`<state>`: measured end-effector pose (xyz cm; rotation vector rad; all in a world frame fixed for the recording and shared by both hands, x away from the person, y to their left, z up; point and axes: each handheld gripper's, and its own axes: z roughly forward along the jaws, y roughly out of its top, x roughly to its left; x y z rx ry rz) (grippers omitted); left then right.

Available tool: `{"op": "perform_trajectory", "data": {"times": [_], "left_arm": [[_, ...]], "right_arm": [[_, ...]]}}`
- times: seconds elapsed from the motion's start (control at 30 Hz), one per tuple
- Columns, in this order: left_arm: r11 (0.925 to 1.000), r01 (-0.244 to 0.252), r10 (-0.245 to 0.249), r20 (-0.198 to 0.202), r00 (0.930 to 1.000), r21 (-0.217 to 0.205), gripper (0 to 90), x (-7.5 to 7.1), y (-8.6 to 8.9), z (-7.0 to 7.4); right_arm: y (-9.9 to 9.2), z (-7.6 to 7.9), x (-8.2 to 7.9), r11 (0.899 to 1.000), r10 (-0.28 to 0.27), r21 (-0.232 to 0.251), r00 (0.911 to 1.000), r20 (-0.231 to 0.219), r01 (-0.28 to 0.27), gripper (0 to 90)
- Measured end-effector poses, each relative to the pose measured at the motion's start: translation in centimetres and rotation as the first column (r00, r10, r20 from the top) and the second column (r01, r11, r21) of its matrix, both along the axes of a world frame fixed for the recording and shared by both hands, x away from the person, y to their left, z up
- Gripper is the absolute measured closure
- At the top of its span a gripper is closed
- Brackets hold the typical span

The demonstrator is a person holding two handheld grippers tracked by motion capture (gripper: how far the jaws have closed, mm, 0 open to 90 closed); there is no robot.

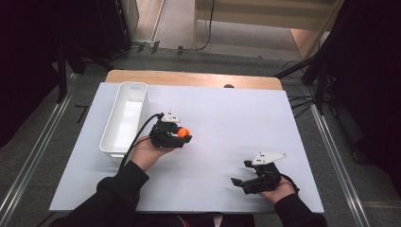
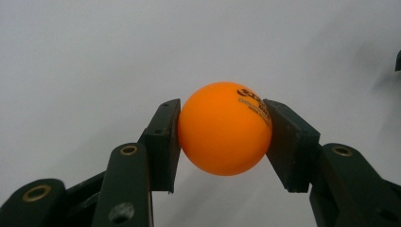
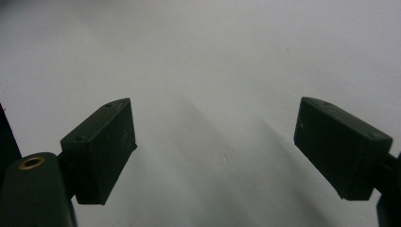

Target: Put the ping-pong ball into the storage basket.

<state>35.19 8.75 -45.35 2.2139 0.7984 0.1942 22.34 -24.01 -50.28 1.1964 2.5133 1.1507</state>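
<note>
An orange ping-pong ball (image 2: 222, 130) with black print sits squeezed between the two black pads of my left gripper (image 2: 223, 142). From above, that ball (image 1: 184, 132) is held a little right of the white bin, over the white board, with the left gripper (image 1: 185, 135) pointing right. My right gripper (image 1: 239, 176) rests near the board's front right, jaws spread wide and pointing left. In its own view the right gripper (image 3: 215, 146) has only bare white surface between its pads (image 3: 101, 149).
A long white rectangular bin (image 1: 125, 118) stands empty at the left of the white board (image 1: 227, 123), which lies on a wooden table (image 1: 189, 78). Dark stands and cables ring the table on the floor.
</note>
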Motion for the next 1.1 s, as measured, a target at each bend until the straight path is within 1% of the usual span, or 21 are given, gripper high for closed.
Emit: {"op": "perform_trajectory", "data": {"times": [0.13, 0.17, 0.27, 0.43, 0.73, 0.97, 1.03, 1.1], "left_arm": [[1.0, 0.001, -0.001, -0.007, 1.0, -0.004, 50.1, 0.0, 0.1, 0.3], [1.0, 0.006, -0.006, -0.015, 0.9999, 0.002, 50.1, 0.1, 0.2, 0.4], [1.0, 0.005, -0.005, -0.025, 0.9997, -0.003, 50.1, 0.1, 0.3, 0.6], [1.0, 0.003, -0.003, -0.033, 0.9995, -0.006, 50.1, 0.2, 0.5, 1.1], [0.9996, 0.021, -0.021, -0.039, 0.999, 0.02, 50.1, 0.1, 0.7, 1.7], [0.9991, 0.032, -0.031, -0.045, 0.9985, 0.026, 50.1, 0.1, 0.8, 2.0], [0.9987, 0.04, -0.039, -0.049, 0.998, 0.031, 50.1, 0.2, 1.0, 2.4], [0.9989, 0.039, -0.038, -0.051, 0.998, 0.027, 50.1, 0.1, 1.0, 2.5]], "right_arm": [[0.0, 0.0, 0.0, 1.0, 0.0, 0.0, 1.0, 0.0, 0.0, 12.3], [0.0, 0.0, 0.0, 1.0, 0.001, -0.001, 1.0, 0.003, -0.001, 12.3], [0.0, 0.0, 0.0, 1.0, 0.001, -0.001, 1.0, -0.001, -0.001, 12.3], [0.0, 0.0, 0.0, 1.0, -0.001, -0.002, 1.0, -0.002, 0.001, 12.3], [0.0, 0.0, 0.0, 1.0, -0.003, -0.003, 1.0, -0.002, 0.003, 12.3], [0.0, 0.0, 0.0, 1.0, -0.003, -0.002, 1.0, -0.002, 0.003, 12.3], [0.0, 0.0, 0.0, 1.0, -0.003, -0.002, 1.0, -0.002, 0.003, 12.3], [0.0, 0.0, 0.0, 1.0, -0.003, -0.002, 1.0, -0.002, 0.003, 12.3]]}}
